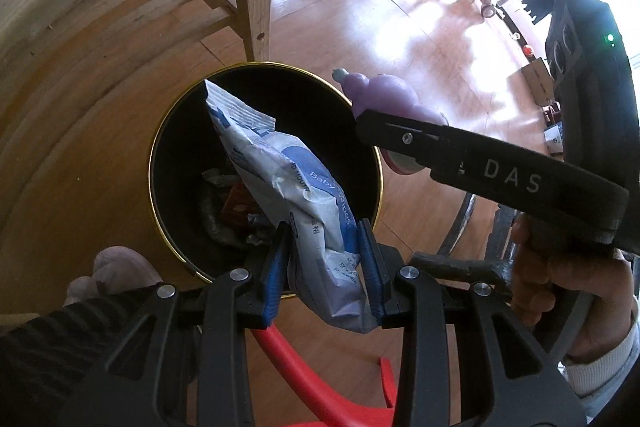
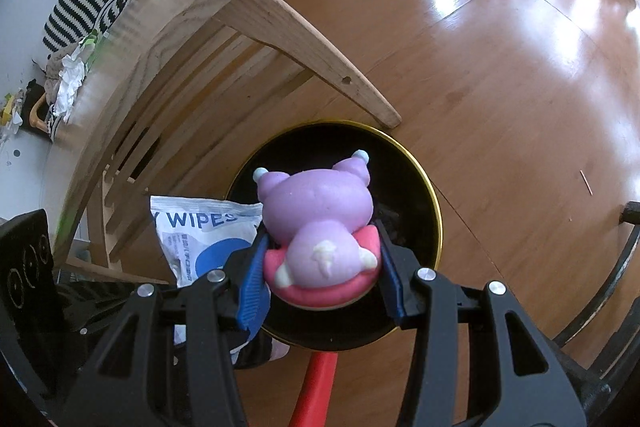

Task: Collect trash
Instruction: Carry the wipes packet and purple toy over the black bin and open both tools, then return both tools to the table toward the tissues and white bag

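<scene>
Held in the left gripper (image 1: pixel 326 259): a crumpled white-and-blue baby wipes packet (image 1: pixel 288 183), clamped low on its body between the blue pads (image 1: pixel 275 275), jaws partly closed and pressing the plastic in from both sides. Rose up and away from the fingers, its torn top edge hanging over the mouth of a black bin with a gold rim (image 1: pixel 154 147). Inside the bin, seen from the left wrist: scraps of crumpled wrappers (image 1: pixel 232 211) at the bottom, too dark to sort further. Held in the right gripper (image 2: pixel 322 263): a purple squishy animal toy (image 2: pixel 316 215) with pale blue ear tips and a pink base, squeezed at that base between the blue pads (image 2: pixel 252 283), jaws standing moderately wide around it. Hung directly above the same bin (image 2: pixel 434 211), toy and packet (image 2: pixel 200 235) side by side, the packet just left of the toy in the right wrist view. Seen from the left wrist: the black body of the right gripper (image 1: pixel 492 171) crossing the frame, gripped by a hand (image 1: pixel 560 287) in a pale cuff. Stood on a wooden floor (image 2: pixel 500 87) just beside the leg of a pale wooden table (image 2: pixel 312 55). A red plastic piece (image 2: pixel 316 387) showed beneath both grippers.
</scene>
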Demonstrator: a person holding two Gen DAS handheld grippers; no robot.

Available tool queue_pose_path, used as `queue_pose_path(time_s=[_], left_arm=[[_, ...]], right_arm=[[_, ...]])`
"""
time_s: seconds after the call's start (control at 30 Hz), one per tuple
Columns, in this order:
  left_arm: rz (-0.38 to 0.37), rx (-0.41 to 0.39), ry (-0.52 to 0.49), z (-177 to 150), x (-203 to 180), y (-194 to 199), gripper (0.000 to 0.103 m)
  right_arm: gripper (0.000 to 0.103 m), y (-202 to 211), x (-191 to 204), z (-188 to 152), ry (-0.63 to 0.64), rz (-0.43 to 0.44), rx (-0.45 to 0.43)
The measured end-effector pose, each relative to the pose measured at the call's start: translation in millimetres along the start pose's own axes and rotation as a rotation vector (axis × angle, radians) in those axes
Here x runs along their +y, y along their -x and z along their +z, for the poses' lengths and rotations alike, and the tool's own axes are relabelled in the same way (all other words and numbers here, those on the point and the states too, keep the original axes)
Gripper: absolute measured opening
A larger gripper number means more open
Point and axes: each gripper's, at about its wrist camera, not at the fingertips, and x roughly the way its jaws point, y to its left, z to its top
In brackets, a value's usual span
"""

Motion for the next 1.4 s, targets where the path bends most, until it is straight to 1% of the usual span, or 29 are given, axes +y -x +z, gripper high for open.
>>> queue_pose_path(time_s=[0.17, 0.2, 0.27, 0.3, 0.33, 0.37, 0.4, 0.43, 0.53, 0.6, 0.67, 0.7, 0.73, 0.77, 0.83, 0.9, 0.97, 1.0, 1.07, 1.13, 1.23, 1.27, 1.37, 1.4], left_arm=[[-0.006, -0.003, 0.006, 1, 3, 1, 0.034], [-0.006, -0.003, 0.007, 0, 3, 1, 0.034], [0.000, -0.004, 0.011, 0, 3, 2, 0.034], [0.004, -0.007, 0.016, 0, 3, 2, 0.037], [0.013, -0.013, 0.029, 0, 4, 4, 0.056], [0.017, -0.019, 0.039, 0, 3, 5, 0.071], [0.022, -0.039, 0.050, -1, 4, 7, 0.094], [0.027, -0.072, 0.054, -2, 3, 12, 0.096], [0.011, -0.108, 0.039, -3, -2, 22, 0.096], [0.023, -0.165, 0.027, -2, -6, 38, 0.096], [0.043, -0.267, 0.003, -1, -9, 70, 0.096], [0.059, -0.339, -0.010, -1, -9, 94, 0.096], [0.074, -0.385, -0.014, -1, -7, 109, 0.096], [0.104, -0.441, -0.008, 0, -1, 129, 0.097], [0.162, -0.502, 0.037, 4, 18, 159, 0.097], [0.195, -0.534, 0.120, 7, 46, 183, 0.097], [0.232, -0.574, 0.223, 8, 87, 208, 0.097], [0.251, -0.583, 0.251, 8, 101, 215, 0.097], [0.299, -0.592, 0.339, 10, 139, 231, 0.097], [0.317, -0.587, 0.390, 12, 168, 238, 0.097], [0.365, -0.550, 0.415, 21, 204, 241, 0.097], [0.371, -0.541, 0.419, 25, 212, 241, 0.097], [0.370, -0.521, 0.424, 48, 234, 238, 0.097], [0.370, -0.518, 0.423, 53, 237, 238, 0.097]], right_arm=[[0.049, 0, -1, 1, -0.007, 0.008, 0.000], [0.049, 0, -2, 2, -0.015, 0.025, 0.000], [0.052, 1, -4, 3, -0.036, 0.058, -0.002], [0.056, 3, -6, 4, -0.057, 0.070, -0.012], [0.075, 4, -6, 5, -0.068, 0.074, -0.019], [0.088, 6, -8, 6, -0.082, 0.070, -0.022], [0.097, 10, -10, 8, -0.100, 0.067, -0.035], [0.097, 14, -12, 10, -0.106, 0.065, -0.047], [0.097, 30, -12, 14, -0.095, 0.027, -0.116], [0.097, 45, -10, 16, -0.081, 0.005, -0.188], [0.097, 63, -3, 19, -0.064, -0.013, -0.268], [0.097, 74, 4, 21, -0.043, -0.017, -0.319], [0.097, 80, 10, 24, -0.024, -0.023, -0.349], [0.097, 87, 21, 28, 0.008, -0.030, -0.387], [0.097, 92, 39, 36, 0.059, -0.038, -0.424], [0.097, 89, 65, 47, 0.134, -0.043, -0.444], [0.097, 82, 85, 55, 0.193, -0.039, -0.441], [0.097, 75, 100, 61, 0.234, -0.035, -0.433], [0.097, 61, 128, 72, 0.306, -0.027, -0.410], [0.097, 49, 148, 78, 0.367, -0.029, -0.382], [0.097, 30, 176, 92, 0.442, -0.032, -0.355], [0.097, 28, 182, 94, 0.456, -0.026, -0.353], [0.097, 24, 207, 120, 0.495, -0.008, -0.366], [0.097, 22, 218, 134, 0.507, 0.005, -0.374]])
